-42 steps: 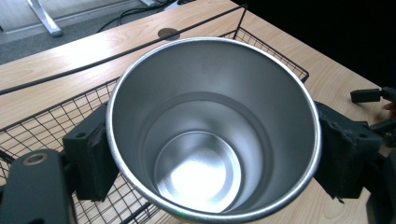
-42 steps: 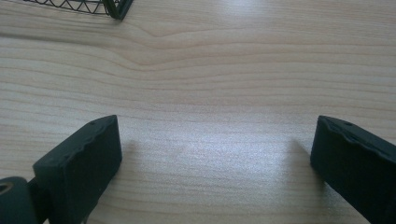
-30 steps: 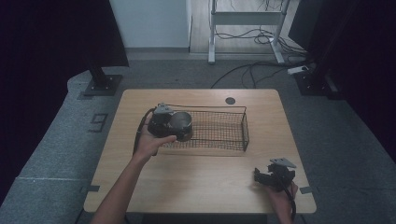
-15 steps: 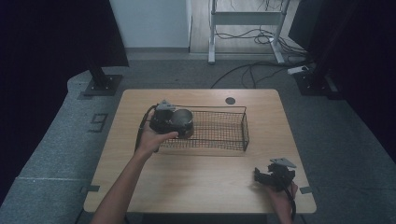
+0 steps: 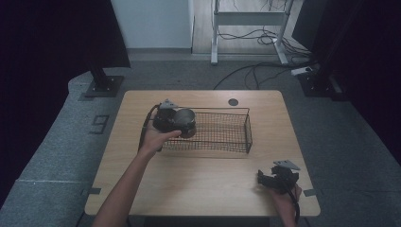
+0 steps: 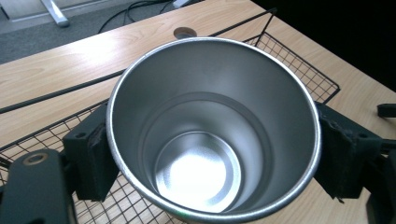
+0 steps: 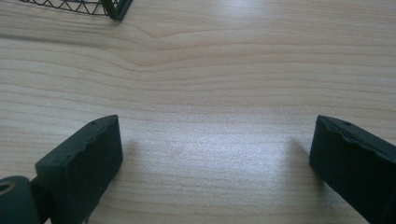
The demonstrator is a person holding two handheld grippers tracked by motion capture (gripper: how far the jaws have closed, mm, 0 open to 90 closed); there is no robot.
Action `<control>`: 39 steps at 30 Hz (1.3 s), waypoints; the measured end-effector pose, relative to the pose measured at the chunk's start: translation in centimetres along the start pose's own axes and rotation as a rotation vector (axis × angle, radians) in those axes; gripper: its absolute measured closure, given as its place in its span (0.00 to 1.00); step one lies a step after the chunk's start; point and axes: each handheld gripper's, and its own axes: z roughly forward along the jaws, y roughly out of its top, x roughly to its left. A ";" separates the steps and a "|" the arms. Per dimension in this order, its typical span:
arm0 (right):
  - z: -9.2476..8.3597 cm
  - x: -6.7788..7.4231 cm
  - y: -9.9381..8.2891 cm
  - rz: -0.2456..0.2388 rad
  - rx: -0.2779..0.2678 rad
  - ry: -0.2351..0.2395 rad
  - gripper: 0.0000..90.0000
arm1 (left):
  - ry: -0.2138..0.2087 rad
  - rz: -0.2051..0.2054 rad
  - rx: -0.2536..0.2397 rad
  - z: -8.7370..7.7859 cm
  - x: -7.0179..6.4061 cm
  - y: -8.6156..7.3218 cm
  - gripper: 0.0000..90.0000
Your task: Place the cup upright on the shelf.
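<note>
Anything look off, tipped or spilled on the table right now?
Nothing stands out. The steel cup is empty, undented and clamped squarely in the left gripper over the left end of the wire basket. The right gripper rests open on the table.

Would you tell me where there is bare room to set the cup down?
Free: the basket's right half, and the table between basket and right hand-held gripper. Crowded: the basket's left end, around the cup.
</note>
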 end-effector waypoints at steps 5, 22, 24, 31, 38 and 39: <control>0.0 0.0 0.0 0.001 -0.002 -0.002 0.03 | 0.005 0.002 0.005 0.6 0.1 0.3 0.17; -0.1 0.1 -0.1 0.001 -0.004 -0.003 0.04 | 0.022 -0.004 0.028 2.7 0.3 0.5 0.17; -0.1 0.1 -0.1 0.001 -0.004 -0.003 0.04 | 0.023 -0.003 0.030 3.0 0.4 0.5 0.17; -0.1 0.1 -0.1 0.001 -0.004 -0.002 0.04 | 0.026 -0.006 0.045 4.3 0.6 0.1 0.17; -0.1 0.1 -0.1 0.001 -0.004 -0.002 0.04 | 0.028 -0.012 0.061 5.2 0.8 -0.3 0.17; -0.1 0.1 -0.1 0.001 -0.004 -0.002 0.04 | 0.028 -0.014 0.060 5.3 0.8 -0.4 0.17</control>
